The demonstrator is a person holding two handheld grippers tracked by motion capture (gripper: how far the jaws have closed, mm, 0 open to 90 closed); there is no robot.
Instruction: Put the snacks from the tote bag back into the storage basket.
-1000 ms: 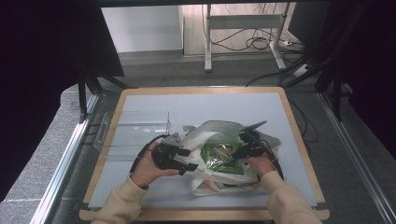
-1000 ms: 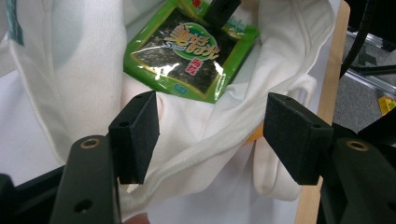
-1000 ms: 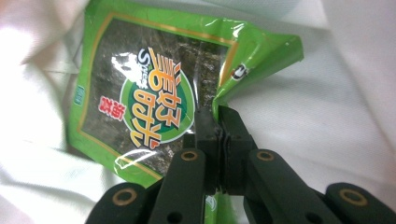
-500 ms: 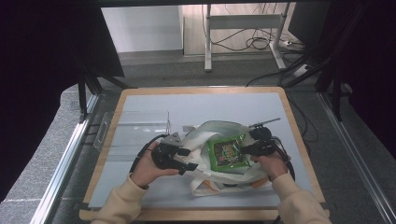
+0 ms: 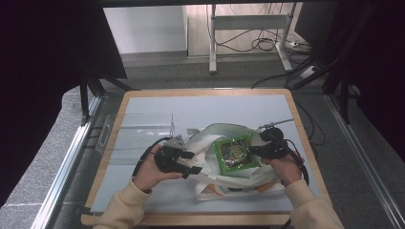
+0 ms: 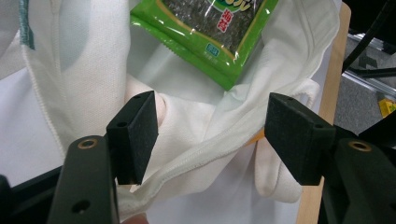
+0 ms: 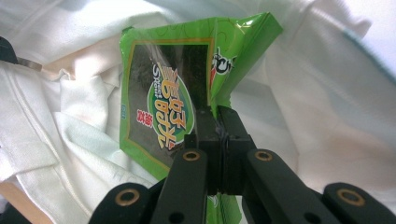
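Seaweed packet pinched in the right tool, held over the open white bag

The right tool [image 7: 218,140] has its jaws clamped on the lower edge of the green seaweed packet [image 7: 168,93]; the packet hangs over the mouth of the white cloth bag [image 5: 215,169], not yet lying loose inside; the left tool [image 6: 210,135] stands wide apart, the bag's rim running between its jaws with neither pad clearly pressing it; bag and both hands sit on the tabletop [image 5: 219,107], a clear tray [image 5: 138,126] beside; judged, lowering and release remain.
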